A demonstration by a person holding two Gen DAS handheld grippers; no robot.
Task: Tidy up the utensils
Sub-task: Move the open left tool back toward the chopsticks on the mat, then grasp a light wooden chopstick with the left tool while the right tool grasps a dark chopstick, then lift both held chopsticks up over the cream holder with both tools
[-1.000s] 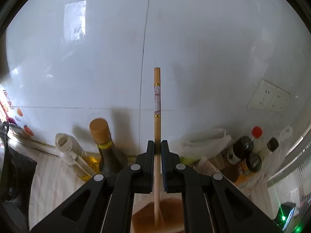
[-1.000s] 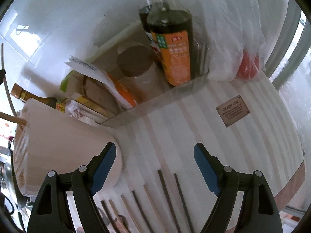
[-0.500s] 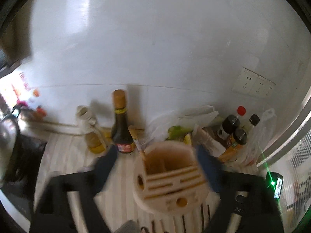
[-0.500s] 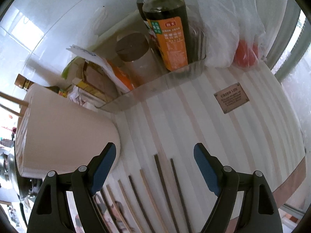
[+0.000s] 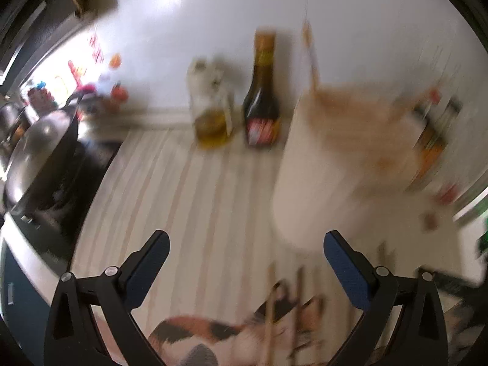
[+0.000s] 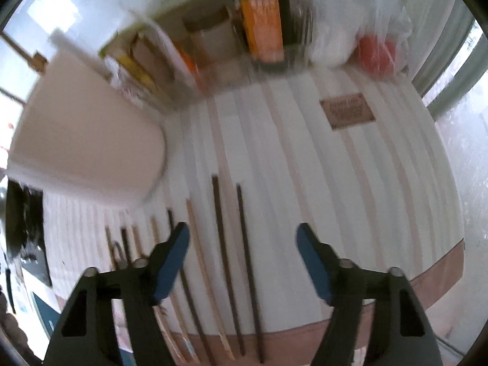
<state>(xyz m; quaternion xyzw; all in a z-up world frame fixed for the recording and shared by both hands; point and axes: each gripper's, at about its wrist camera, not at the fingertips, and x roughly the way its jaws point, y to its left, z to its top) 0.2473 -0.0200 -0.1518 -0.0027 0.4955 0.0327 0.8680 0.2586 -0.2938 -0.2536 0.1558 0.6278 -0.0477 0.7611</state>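
Note:
My left gripper (image 5: 246, 241) hangs over the striped counter (image 5: 183, 201), its jaws opening wide with nothing between them. Right of it stands the cream utensil holder (image 5: 335, 167), blurred, with a light chopstick (image 5: 311, 58) sticking up from it. Several chopsticks (image 5: 271, 305) lie near the bottom edge. In the right wrist view my right gripper (image 6: 242, 235) points down at a row of chopsticks lying on the counter. Its jaws are closing around two dark chopsticks (image 6: 219, 244) without touching them. A light chopstick (image 6: 201, 259) lies just left, and the holder (image 6: 85, 140) stands at the far left.
A dark sauce bottle (image 5: 262, 103) and an oil bottle (image 5: 213, 113) stand by the wall. A wok on the stove (image 5: 39, 152) fills the left. A tray of bottles and packets (image 6: 265, 15), a plastic bag (image 6: 350, 30) and a brown label (image 6: 347, 111) lie behind. The counter's front edge (image 6: 427, 283) is close.
My left gripper let go of the light chopstick, which now stands in the holder, opened wide and swung back and down. My right gripper sank toward the chopsticks and its jaws narrowed.

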